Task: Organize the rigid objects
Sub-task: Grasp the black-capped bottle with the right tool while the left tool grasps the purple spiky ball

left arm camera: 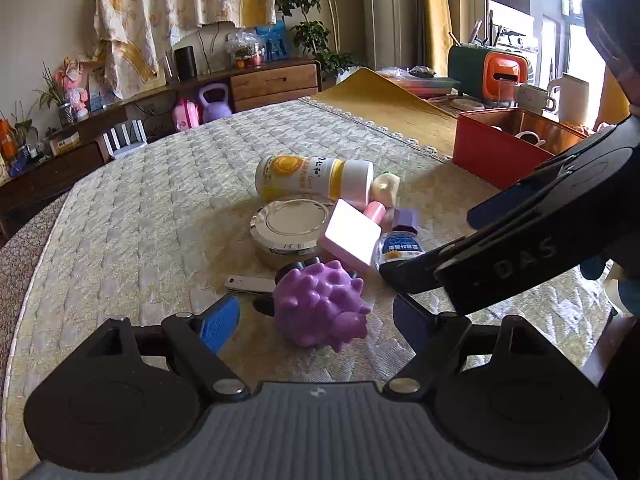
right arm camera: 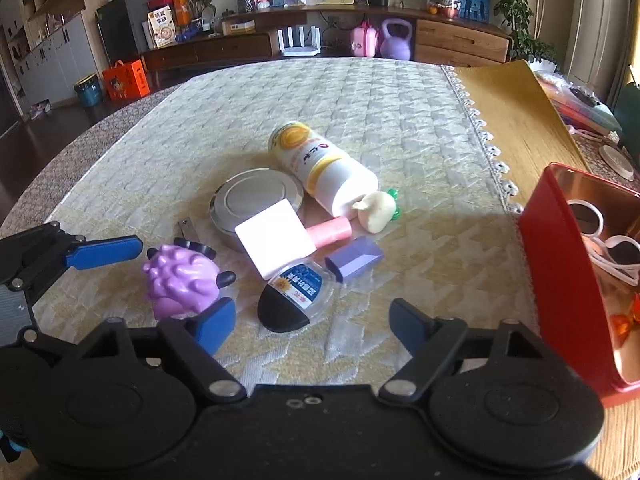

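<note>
A pile of small objects lies on the quilted table. A purple spiky toy (left arm camera: 322,304) (right arm camera: 182,282) sits nearest, between the open fingers of my left gripper (left arm camera: 316,322). Behind it lie a round silver compact (left arm camera: 290,226) (right arm camera: 256,200), a pink-white square block (left arm camera: 350,236) (right arm camera: 276,236), a white and yellow bottle (left arm camera: 314,178) (right arm camera: 320,166) on its side, and a small clear bottle with a purple cap (right arm camera: 320,278). My right gripper (right arm camera: 312,322) is open and empty, just in front of the small clear bottle.
A red tin box (left arm camera: 496,146) (right arm camera: 560,280) with white rings inside stands at the right. A cream toy (right arm camera: 376,210), a pink tube (right arm camera: 330,230) and a metal nail clipper (right arm camera: 188,228) lie in the pile. A yellow mat (right arm camera: 512,120) covers the far right of the table.
</note>
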`<move>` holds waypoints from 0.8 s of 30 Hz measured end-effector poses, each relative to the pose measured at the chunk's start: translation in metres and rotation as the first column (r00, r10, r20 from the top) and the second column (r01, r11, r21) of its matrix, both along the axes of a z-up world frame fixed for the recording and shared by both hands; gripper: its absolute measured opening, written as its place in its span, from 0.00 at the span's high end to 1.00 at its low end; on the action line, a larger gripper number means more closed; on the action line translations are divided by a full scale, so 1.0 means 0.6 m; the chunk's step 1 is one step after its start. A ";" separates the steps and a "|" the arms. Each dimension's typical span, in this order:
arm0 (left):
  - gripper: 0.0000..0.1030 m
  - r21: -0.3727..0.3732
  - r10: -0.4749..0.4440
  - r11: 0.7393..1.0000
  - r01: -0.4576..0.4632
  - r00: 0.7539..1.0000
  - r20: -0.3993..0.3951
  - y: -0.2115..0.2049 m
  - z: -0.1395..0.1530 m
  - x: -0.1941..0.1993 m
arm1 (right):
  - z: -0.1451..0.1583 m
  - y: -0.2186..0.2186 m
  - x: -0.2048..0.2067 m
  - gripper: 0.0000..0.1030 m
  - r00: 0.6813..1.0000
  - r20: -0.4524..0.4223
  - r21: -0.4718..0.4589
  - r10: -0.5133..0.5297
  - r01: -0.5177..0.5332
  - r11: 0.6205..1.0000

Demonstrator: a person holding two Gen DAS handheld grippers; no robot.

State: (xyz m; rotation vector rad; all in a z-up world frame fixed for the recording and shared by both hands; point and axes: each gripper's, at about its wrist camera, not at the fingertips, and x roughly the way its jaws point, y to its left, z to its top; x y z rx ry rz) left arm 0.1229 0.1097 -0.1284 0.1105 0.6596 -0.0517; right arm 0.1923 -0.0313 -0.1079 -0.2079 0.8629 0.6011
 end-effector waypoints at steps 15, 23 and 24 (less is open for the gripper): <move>0.21 0.045 -0.019 0.999 0.019 1.000 0.009 -0.006 -0.017 0.006 | -0.022 0.033 0.010 0.42 1.000 -0.025 -0.035 0.016 -0.017 0.999; 0.32 0.048 -0.013 0.999 0.013 1.000 0.010 -0.007 -0.017 0.006 | -0.021 0.036 0.012 0.48 1.000 -0.009 -0.039 0.001 -0.002 0.999; 0.34 0.053 -0.009 0.999 0.009 1.000 0.012 -0.007 -0.017 0.006 | -0.021 0.036 0.012 0.51 1.000 -0.007 -0.040 -0.001 0.001 0.999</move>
